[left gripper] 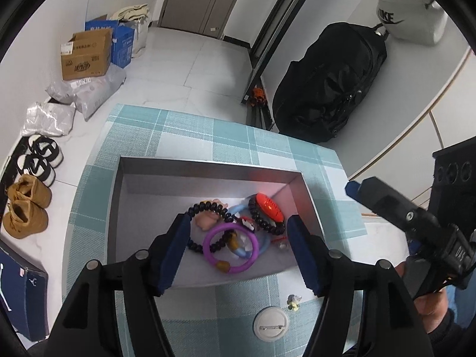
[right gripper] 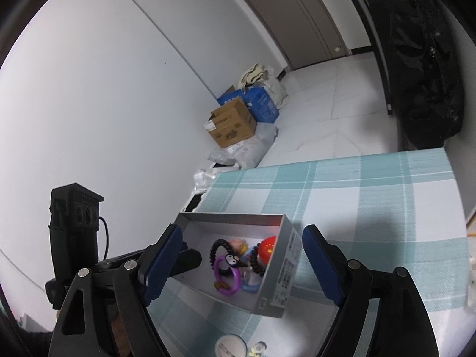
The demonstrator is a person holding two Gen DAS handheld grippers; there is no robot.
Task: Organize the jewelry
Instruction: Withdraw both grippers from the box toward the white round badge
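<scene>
1. Left wrist view: the left gripper (left gripper: 238, 250), jaws spread wide and empty, hangs over the shallow grey cardboard box (left gripper: 208, 169) on the teal plaid tablecloth (left gripper: 190, 131). Inside lie a purple plastic ring (left gripper: 230, 248), a dark beaded bracelet (left gripper: 208, 208) and a red oval badge (left gripper: 270, 206).
2. A round white pin badge (left gripper: 270, 323) sits outside, near the box's front wall.
3. Right wrist view: the right gripper (right gripper: 242, 263), jaws apart and holding nothing, hovers above the box's right side.

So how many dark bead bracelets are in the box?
2. One lies at the left of the pile, passing under the purple ring; the other curls round the red badge. More may be hidden underneath.
</scene>
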